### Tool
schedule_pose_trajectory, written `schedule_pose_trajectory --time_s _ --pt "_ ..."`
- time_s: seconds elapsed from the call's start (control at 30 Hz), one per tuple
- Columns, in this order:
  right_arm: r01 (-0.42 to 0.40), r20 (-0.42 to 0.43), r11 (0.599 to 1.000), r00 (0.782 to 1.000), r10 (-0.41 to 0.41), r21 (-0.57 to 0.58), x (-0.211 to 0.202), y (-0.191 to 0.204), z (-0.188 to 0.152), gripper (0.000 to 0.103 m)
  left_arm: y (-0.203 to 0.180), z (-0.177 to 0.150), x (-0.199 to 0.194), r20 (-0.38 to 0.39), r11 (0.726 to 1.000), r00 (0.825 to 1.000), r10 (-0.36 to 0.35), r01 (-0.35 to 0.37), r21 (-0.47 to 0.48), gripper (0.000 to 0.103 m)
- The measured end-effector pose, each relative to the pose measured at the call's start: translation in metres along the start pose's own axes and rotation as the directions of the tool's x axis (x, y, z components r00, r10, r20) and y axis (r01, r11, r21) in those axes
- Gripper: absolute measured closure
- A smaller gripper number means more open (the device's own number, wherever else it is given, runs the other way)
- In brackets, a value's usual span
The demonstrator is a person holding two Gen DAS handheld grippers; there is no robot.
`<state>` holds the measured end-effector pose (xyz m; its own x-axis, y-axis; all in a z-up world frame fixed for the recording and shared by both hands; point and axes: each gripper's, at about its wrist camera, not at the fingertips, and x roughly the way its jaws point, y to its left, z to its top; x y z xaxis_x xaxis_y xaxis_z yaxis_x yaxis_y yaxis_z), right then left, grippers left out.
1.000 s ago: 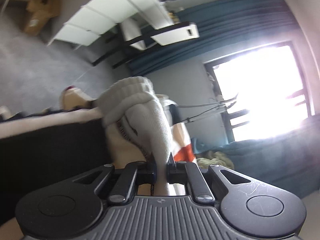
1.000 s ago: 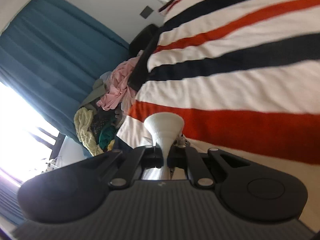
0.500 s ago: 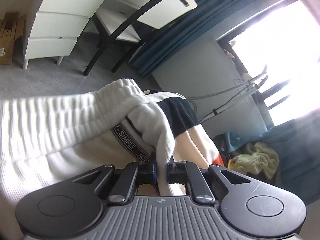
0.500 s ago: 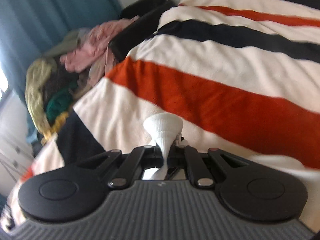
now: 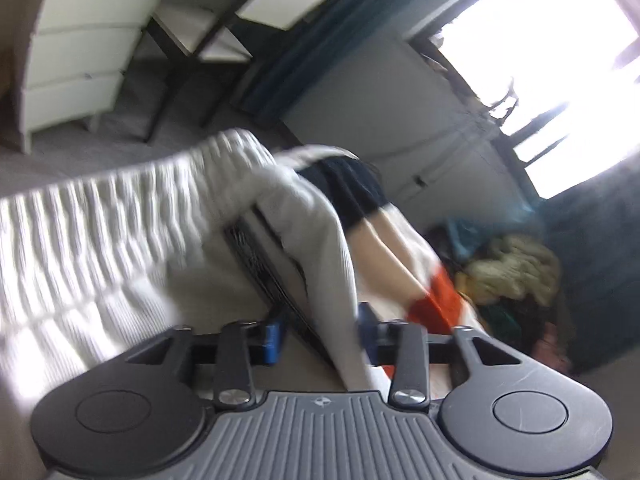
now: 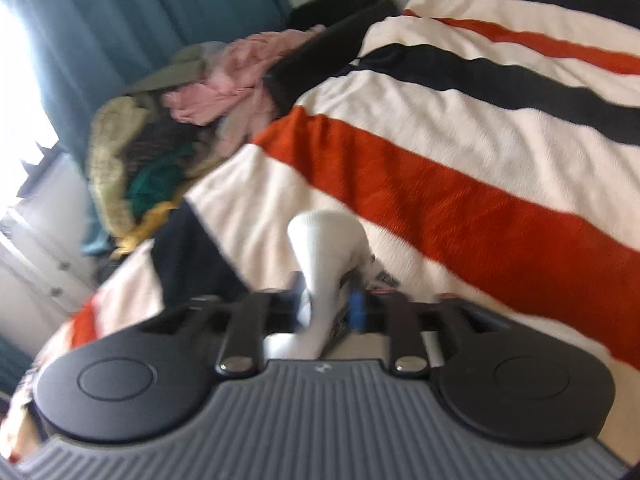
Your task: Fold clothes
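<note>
One white ribbed garment [image 5: 100, 248], one clothes pile [image 6: 160, 136] at left of the right wrist view, one white drawer unit [image 5: 76, 60] upper left, one chair [image 5: 240, 12]. Striped blanket [image 6: 460, 152] covers the bed; teal curtain [image 6: 120, 20], bright window [image 5: 560, 40]. Left gripper [image 5: 320, 336]: jaws opening, garment fold between them, lower centre. Right gripper [image 6: 328, 304]: jaws opening, white fold between them, grip unclear through blur.
</note>
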<state>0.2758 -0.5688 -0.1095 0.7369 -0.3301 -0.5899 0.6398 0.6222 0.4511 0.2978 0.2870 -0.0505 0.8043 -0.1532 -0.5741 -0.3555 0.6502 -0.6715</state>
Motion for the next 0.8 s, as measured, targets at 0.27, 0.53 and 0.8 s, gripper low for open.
schedule_pose_trajectory --time_s 0.27,0.53,0.8 --pt "-0.17 0.031 0.973 0.985 0.167 0.156 -0.102 -0.054 -0.028 0.035 0.016 -0.078 -0.095 0.024 0.999 0.999 -0.044 0.044 -0.01 0.032" --pt "-0.234 -0.068 0.912 0.96 0.271 0.336 -0.142 -0.101 -0.055 0.035 0.068 -0.113 -0.111 -0.123 0.929 0.991 -0.044 -0.005 -0.371 0.03" --pt "-0.264 -0.152 0.833 0.913 0.378 0.487 -0.105 -0.125 -0.108 0.036 0.08 -0.119 -0.08 0.011 0.913 0.997 -0.078 0.076 -0.4 0.028"
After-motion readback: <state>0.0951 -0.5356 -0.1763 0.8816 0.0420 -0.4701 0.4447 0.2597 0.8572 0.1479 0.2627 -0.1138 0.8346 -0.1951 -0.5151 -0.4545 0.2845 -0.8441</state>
